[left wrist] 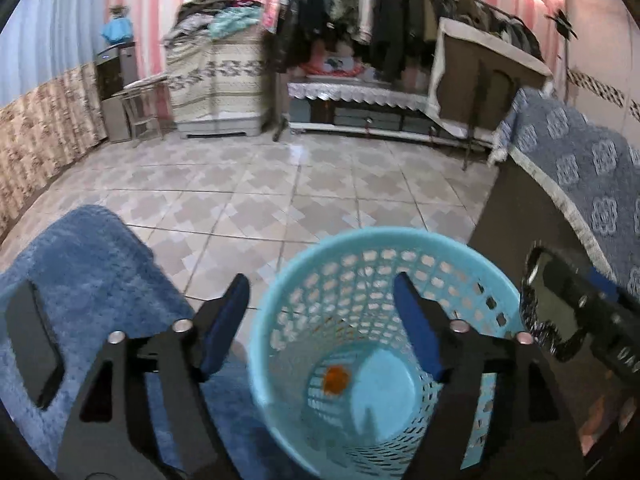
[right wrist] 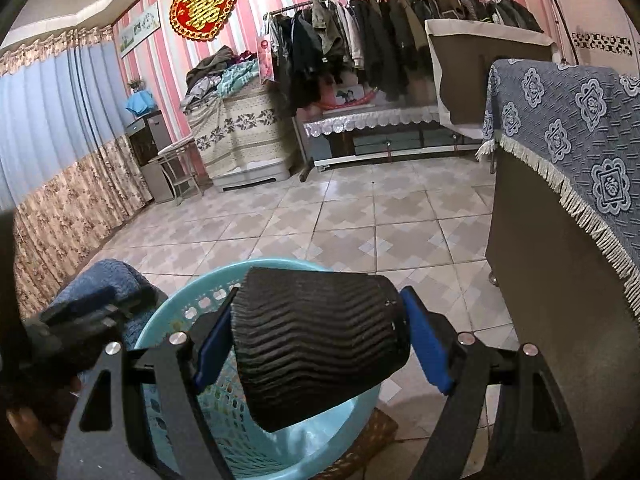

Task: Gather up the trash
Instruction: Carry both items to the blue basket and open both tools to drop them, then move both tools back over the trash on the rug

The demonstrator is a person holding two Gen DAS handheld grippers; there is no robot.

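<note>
Over the mouth of the light-blue perforated wastebasket (right wrist: 276, 436), a black ribbed paper cup (right wrist: 320, 348) is held on its side between the blue pads of the right tongs (right wrist: 320, 350), its open end turned down toward the basket. The jaws are spread wide, yet both pads appear to press on the cup's ends, so it is judged to be gripped rather than loose. The step in hand is judged to be the dropping of this cup into the basket. It would be done well if the cup were brought squarely above the middle of the opening before the jaws are parted, since it lies crosswise and one end could catch on the rim and tip out onto the tiled floor (right wrist: 360, 220).

In the left wrist view the left tongs (left wrist: 322, 324) are seen wide open and empty above the same wastebasket (left wrist: 360, 248), and a small orange piece of trash (left wrist: 336, 378) lies on its bottom. The left tongs would best be drawn aside so that the falling cup is not blocked.

Counted: one wastebasket, one black cup, one orange piece inside the basket, and two tongs. No further trash can be made out on the floor. Just beside the basket a blue fluffy cover (left wrist: 88, 280) is seen on one side and a dark cabinet draped in a blue patterned cloth (right wrist: 560, 120) on the other; a rack of hanging clothes (right wrist: 400, 40) stands well apart by the striped wall.
</note>
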